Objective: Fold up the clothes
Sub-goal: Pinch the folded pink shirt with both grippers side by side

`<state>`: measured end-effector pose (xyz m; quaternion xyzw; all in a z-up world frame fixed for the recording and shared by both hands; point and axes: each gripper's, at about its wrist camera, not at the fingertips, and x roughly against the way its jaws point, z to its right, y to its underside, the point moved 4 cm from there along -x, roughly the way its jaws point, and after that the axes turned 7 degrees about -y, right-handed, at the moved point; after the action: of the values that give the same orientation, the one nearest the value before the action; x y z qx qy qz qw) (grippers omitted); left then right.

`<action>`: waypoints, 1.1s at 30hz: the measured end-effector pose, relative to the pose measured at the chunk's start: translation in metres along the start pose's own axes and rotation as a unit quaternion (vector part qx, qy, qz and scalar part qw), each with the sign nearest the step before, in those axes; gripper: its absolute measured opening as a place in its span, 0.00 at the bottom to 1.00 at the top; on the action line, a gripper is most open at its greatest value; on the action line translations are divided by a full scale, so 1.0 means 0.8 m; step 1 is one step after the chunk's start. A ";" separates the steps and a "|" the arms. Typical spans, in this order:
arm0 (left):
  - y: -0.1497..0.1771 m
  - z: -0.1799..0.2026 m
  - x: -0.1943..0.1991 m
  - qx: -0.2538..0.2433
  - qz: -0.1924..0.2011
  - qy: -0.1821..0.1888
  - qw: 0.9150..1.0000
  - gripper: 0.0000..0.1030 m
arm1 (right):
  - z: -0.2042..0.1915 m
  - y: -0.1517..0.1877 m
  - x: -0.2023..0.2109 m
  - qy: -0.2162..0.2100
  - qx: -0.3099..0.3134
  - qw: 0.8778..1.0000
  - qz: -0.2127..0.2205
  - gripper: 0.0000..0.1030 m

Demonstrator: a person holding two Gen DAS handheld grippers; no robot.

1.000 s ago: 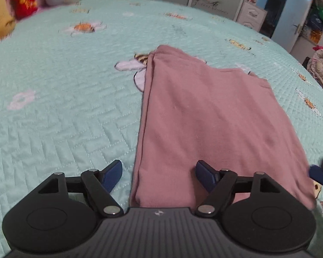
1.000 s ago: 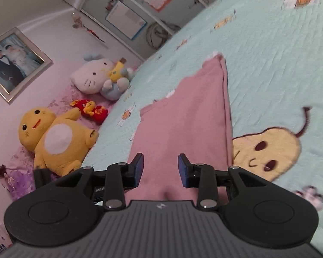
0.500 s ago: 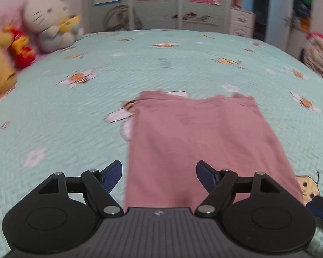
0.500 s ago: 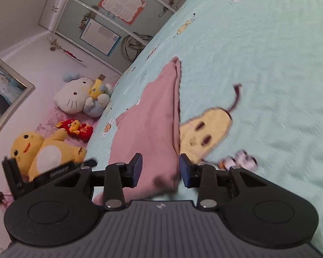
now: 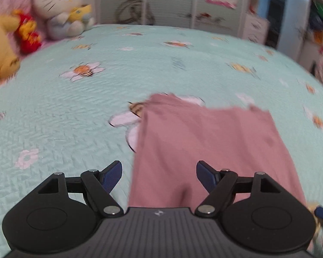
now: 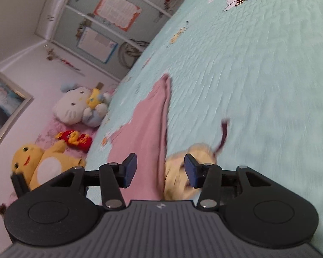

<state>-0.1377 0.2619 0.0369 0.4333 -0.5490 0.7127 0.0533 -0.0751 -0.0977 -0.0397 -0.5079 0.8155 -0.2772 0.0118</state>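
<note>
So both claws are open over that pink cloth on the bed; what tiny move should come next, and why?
Probably lower the left hand-held gripper and the right hand-held gripper onto the near edge of the pink cloth and close. Both are open and hold nothing, and the cloth lies flat on the bedspread, so another fold needs a grip first.

soft, even indoor light, no hard shadows or glare on the bed (image 5: 53,111). both views smear with motion blur: the plush toys (image 5: 60,13) beyond the bed and the wardrobe doors (image 5: 172,2) are soft, the quilt print streaks. fisheye bends the bed's edges; corners go dark.
</note>
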 end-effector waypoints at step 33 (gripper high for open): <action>-0.113 0.003 -0.222 -0.057 -0.057 0.291 0.953 0.45 | 0.011 -0.149 -0.249 -0.127 0.112 0.966 -0.197 0.34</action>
<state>0.0233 0.3668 -0.0168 0.2342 -0.5240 0.7710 0.2759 0.1218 0.0252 -0.0438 -0.6855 0.6547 -0.2963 0.1173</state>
